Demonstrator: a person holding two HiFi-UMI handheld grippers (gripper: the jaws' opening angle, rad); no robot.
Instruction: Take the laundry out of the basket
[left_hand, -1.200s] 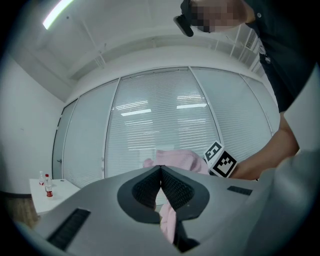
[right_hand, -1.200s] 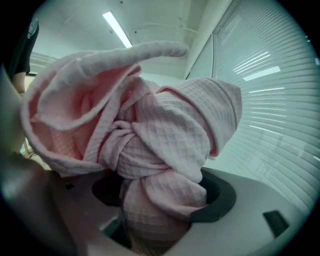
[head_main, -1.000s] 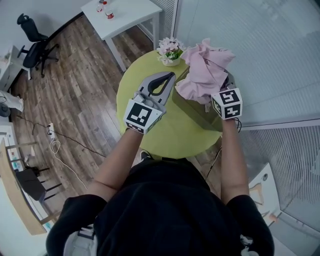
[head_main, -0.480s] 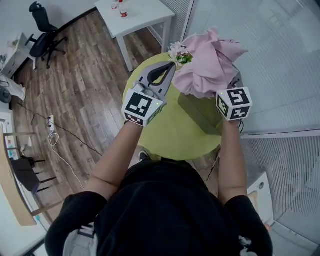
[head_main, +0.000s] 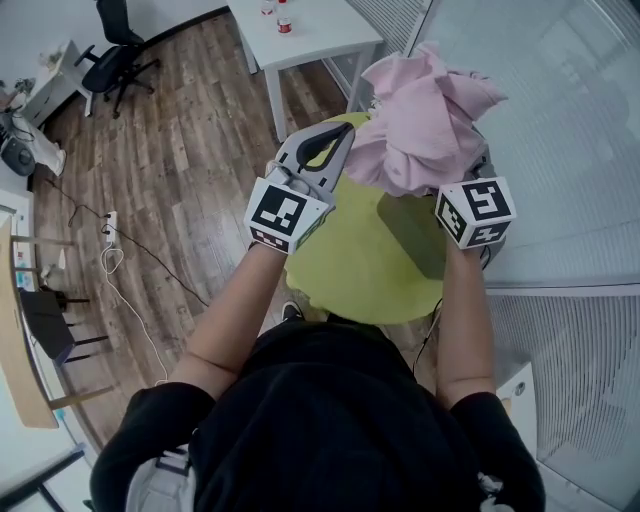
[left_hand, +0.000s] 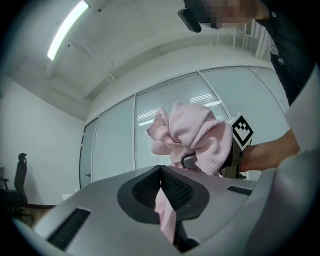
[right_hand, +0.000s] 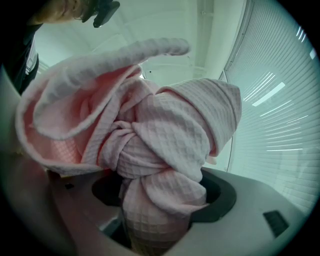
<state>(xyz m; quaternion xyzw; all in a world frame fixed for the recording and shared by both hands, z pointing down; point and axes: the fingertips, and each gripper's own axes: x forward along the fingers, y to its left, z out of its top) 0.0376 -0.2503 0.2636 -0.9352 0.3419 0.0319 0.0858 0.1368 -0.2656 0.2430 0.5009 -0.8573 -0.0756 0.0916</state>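
Observation:
A pink waffle-weave cloth (head_main: 425, 110) hangs bunched in the air above the dark olive basket (head_main: 408, 232), which stands on the round yellow-green table (head_main: 350, 275). My right gripper (right_hand: 160, 197) is shut on a thick knotted wad of the cloth (right_hand: 165, 140). In the head view only its marker cube (head_main: 475, 212) shows, with the jaws hidden under the fabric. My left gripper (head_main: 345, 132) is beside the cloth's left edge. Its jaws (left_hand: 161, 172) are shut on a thin pink strip, and the rest of the cloth (left_hand: 192, 135) hangs ahead of it.
A white side table (head_main: 310, 30) with small bottles stands beyond the round table. An office chair (head_main: 115, 45) is at the far left. A power strip and cables (head_main: 110, 245) lie on the wooden floor. Glass walls with blinds (head_main: 560, 120) close off the right side.
Both grippers have risen with the pink cloth, which now hangs higher above the basket. The flower pot at the table's far edge is now hidden behind the cloth.

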